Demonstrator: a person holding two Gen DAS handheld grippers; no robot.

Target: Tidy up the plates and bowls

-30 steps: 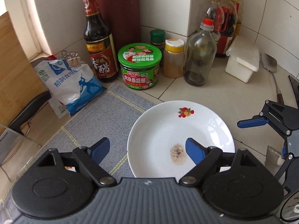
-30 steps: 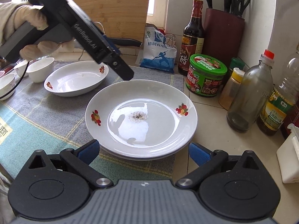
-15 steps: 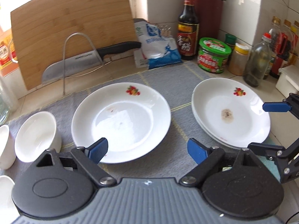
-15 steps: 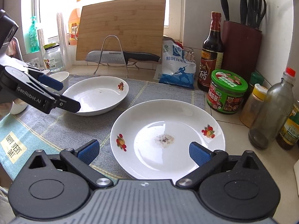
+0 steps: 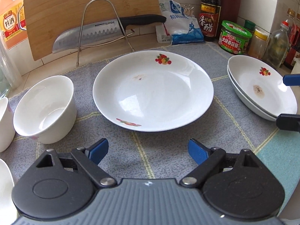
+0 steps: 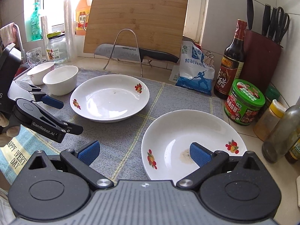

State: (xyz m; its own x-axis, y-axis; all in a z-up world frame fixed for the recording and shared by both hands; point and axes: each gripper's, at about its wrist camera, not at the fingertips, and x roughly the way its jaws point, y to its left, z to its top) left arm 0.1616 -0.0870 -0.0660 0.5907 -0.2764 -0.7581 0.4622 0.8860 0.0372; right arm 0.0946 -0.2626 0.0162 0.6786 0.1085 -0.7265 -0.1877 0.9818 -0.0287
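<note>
Fingers (image 5: 101,151) spread wide on both grippers, gripping nothing; facing lone plate (image 5: 152,93), probably next for plate stack (image 5: 262,91).

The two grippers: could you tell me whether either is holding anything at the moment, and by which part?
Nothing is held. The left gripper and right gripper are both open and empty.

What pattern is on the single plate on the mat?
White plate with red-and-orange fruit motifs on its rim; clearest from the left wrist.
</note>
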